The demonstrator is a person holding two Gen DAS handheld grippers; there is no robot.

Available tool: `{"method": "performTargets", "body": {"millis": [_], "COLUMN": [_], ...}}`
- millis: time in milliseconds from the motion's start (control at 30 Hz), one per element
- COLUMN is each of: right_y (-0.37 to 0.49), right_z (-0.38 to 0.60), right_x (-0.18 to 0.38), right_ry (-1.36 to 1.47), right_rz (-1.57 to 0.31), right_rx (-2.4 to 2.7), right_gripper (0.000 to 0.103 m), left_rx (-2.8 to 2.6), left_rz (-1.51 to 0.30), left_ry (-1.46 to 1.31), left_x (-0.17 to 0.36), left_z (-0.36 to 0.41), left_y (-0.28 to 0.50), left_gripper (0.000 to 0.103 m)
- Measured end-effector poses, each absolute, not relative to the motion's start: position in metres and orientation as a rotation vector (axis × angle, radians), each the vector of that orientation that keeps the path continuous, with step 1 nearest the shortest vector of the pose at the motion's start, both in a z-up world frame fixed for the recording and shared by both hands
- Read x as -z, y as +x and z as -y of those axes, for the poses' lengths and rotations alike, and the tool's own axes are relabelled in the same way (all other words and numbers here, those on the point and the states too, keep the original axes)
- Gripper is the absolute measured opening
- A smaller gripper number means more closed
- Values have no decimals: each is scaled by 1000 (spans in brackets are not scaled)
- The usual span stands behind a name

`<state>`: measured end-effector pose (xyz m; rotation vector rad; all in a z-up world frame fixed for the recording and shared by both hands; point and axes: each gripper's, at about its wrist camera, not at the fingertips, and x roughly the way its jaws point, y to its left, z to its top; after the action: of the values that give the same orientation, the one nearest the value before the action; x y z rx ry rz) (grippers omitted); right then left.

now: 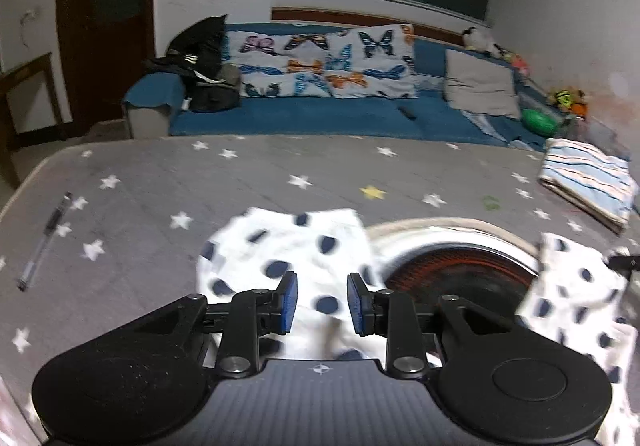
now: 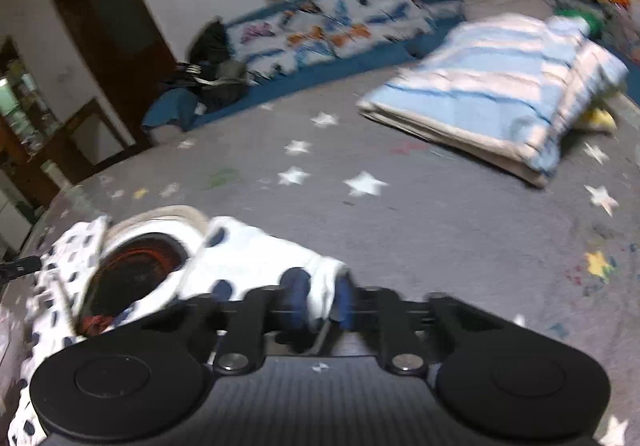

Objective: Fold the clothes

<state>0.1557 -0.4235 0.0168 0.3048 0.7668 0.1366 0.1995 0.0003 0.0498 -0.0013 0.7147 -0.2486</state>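
A white garment with navy dots (image 1: 280, 246) lies crumpled on the grey star-printed cover (image 1: 160, 173). Its cream collar and dark red lining (image 1: 452, 270) gape upward. My left gripper (image 1: 322, 304) hovers just over the garment's left part. Its blue pads (image 1: 290, 302) stand apart and the cloth shows in the gap without being pressed. In the right wrist view the same garment (image 2: 248, 254) runs from the left edge to my right gripper (image 2: 322, 304), which is shut on a bunched fold of its white cloth.
A folded blue-and-white striped blanket (image 2: 492, 85) lies on the cover at the far right, also seen as the blanket (image 1: 588, 177). A pen (image 1: 46, 242) rests at the left. A blue sofa (image 1: 304, 117) with butterfly cushions stands beyond the cover's far edge.
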Motion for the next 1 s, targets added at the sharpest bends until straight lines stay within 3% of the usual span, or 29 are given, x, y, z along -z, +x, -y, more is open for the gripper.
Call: {"method": "performTargets", "body": {"millis": [233, 333, 767, 900, 1000], "right_y": [97, 76, 113, 136, 140], "right_z": [330, 298, 331, 336, 331], "right_x": [-58, -53, -37, -15, -7], "right_ry": [-7, -70, 116, 207, 188], "right_rz": [-631, -682, -801, -871, -887], "right_rx": [-491, -633, -395, -368, -390], "right_gripper": [8, 26, 30, 36, 32], "left_rx": [326, 353, 372, 363, 347], "left_rz": [-724, -729, -760, -754, -753], "left_ry": [-38, -39, -49, -46, -42], "left_x": [-45, -43, -29, -31, -31], "left_z": [21, 27, 29, 27, 24], "left_y": [179, 172, 157, 158, 160], "left_gripper": [40, 42, 47, 55, 65]}}
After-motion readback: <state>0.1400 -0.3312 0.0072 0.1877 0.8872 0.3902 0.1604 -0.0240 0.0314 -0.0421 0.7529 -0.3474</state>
